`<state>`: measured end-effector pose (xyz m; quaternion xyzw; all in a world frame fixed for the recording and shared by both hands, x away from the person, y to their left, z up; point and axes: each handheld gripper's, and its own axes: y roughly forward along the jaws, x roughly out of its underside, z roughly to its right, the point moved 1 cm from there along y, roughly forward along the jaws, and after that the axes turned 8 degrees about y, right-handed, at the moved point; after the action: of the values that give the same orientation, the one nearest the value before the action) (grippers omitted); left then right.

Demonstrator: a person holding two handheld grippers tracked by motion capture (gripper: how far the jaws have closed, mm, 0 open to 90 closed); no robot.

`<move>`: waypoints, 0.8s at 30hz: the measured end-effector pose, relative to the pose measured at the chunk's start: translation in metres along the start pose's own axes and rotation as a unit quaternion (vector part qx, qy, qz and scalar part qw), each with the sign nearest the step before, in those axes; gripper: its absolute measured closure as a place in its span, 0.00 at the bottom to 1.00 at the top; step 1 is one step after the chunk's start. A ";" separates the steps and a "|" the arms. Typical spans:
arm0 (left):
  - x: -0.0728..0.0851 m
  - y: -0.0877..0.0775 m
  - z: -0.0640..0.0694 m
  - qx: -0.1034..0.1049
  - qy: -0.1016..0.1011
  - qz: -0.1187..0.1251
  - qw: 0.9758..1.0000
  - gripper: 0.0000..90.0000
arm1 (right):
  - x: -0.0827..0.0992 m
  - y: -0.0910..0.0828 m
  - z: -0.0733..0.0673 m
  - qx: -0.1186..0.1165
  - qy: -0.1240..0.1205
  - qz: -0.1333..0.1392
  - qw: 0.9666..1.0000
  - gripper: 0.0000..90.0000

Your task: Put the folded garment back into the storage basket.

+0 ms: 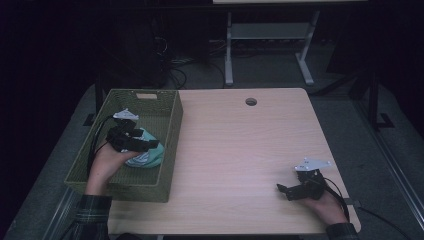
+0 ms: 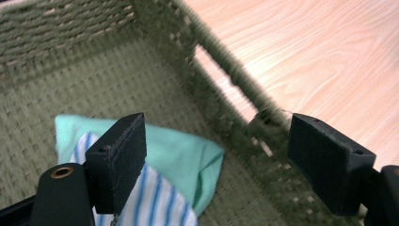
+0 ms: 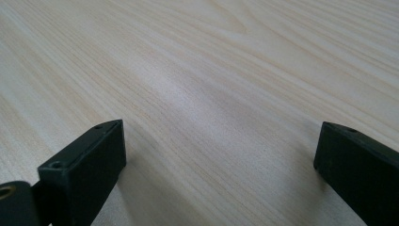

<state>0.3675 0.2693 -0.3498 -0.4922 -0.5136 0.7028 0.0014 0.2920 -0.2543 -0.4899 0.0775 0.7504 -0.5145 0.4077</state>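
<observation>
**Left tongs spread above the cloth in the basket**

High view: the left hand reaches forward over the near rim of the green woven basket, which sits at the left edge of the table. Its left tongs point right and slightly down, over a folded mint-green cloth lying in the basket's near right part. The right hand rests low at the near right corner of the table, and the right tongs point left, level with the surface and well apart from the basket.

Left gripper view: the left tongs stand spread wide, with nothing between the pads. The cloth, mint green over a blue-and-white striped part, lies on the basket floor below and left of the gap, and one black pad overlaps it in the picture. The basket's wall runs diagonally, with bare table beyond.

Right gripper view: the right tongs are spread wide over bare wood grain, pinching nothing.
</observation>
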 end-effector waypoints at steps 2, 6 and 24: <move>-0.005 0.000 0.005 0.001 0.004 0.005 1.000 0.22 | 0.000 0.000 0.000 0.000 0.000 0.000 1.000 0.03; -0.015 0.001 0.017 0.006 0.015 0.017 1.000 0.22 | 0.000 0.000 0.000 0.000 -0.001 0.001 1.000 0.03; -0.058 0.035 0.089 0.066 0.078 0.047 0.994 0.22 | 0.000 0.000 0.000 0.000 -0.001 0.001 1.000 0.03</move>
<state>0.3535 0.1591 -0.3358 -0.5678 -0.4405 0.6942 0.0410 0.2922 -0.2543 -0.4900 0.0776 0.7500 -0.5144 0.4085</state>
